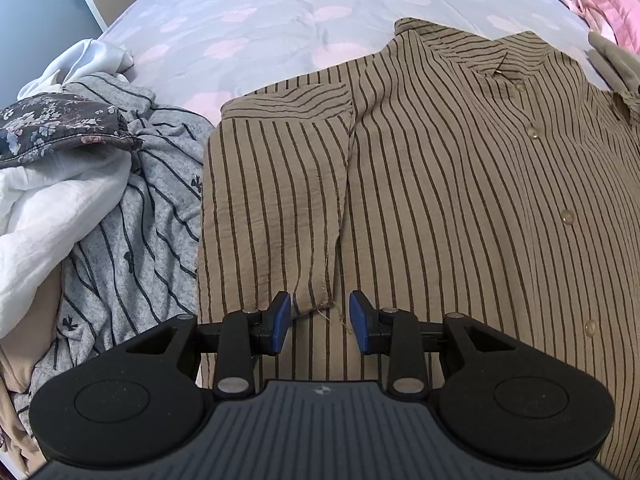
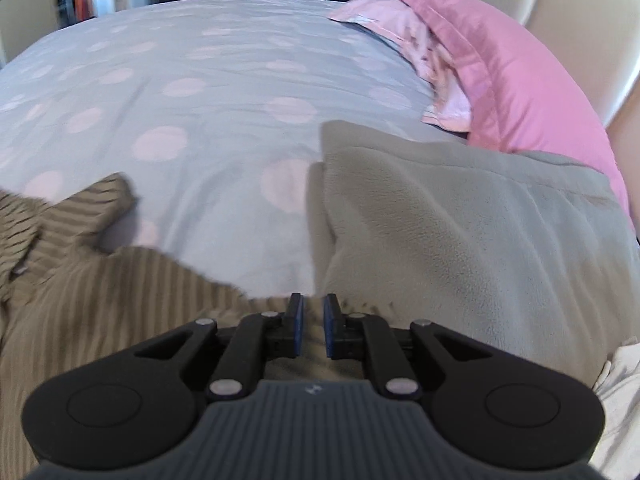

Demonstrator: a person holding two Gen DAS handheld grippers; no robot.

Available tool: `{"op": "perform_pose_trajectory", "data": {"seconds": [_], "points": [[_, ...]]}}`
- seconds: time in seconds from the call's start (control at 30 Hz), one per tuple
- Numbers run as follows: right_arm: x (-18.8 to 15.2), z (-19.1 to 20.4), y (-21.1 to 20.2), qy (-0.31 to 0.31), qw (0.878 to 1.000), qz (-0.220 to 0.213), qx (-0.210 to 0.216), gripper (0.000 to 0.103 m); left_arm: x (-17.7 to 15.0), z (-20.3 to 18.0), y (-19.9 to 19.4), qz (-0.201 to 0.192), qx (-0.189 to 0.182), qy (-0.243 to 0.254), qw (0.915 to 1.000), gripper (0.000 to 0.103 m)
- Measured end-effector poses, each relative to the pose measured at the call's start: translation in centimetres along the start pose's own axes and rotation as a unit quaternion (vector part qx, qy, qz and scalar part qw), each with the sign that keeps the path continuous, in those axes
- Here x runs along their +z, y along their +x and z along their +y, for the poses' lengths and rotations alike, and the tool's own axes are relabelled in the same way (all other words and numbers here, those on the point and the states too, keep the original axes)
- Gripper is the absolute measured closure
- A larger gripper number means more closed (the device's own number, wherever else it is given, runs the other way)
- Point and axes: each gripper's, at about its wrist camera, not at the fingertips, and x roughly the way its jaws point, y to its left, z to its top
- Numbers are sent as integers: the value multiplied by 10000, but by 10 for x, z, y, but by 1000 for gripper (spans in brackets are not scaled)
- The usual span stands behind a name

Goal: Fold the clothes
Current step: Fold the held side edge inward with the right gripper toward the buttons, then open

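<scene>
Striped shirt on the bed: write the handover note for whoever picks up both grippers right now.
Left gripper: open, poised over the cuff end of the sleeve, which is already folded in over the striped shirt; pads not pressing.
Right gripper: jaws nearly closed at the shirt's edge beside the grey fleece; the view is blurred, so a grip on cloth is unclear.
Shirt lies buttoned, front up, on the dotted duvet.
Done: one sleeve folded in.
Left: the rest of the shirt, then the pile of clothes to its left.
</scene>
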Motion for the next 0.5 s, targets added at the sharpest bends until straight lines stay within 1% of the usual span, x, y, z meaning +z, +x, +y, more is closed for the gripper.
{"op": "perform_pose_trajectory", "data": {"seconds": [0.1,0.23,0.27,0.3,0.33,0.43,0.5], "points": [[-18,1,-25,-11,9998,22,186,91,-1,-4,-5,-49,-58,87,9999,73],[-57,4,-60,-2,9985,116,544,90,-3,-8,-14,-151,-116,144,9997,73],[-70,5,-68,9,9977,168,655,86,-4,-9,-16,-175,-139,143,9996,73],[-81,6,-73,19,9971,229,725,77,-4,-9,-19,-199,-163,142,9996,73],[-93,8,-78,29,9964,291,790,74,-4,-10,-21,-211,-183,146,9995,72],[-123,17,-86,-36,9963,437,745,72,-6,-14,-24,-223,-218,193,9993,72],[-137,22,-82,-98,9977,492,461,73,-7,-16,-26,-242,-216,231,9992,72]]}}
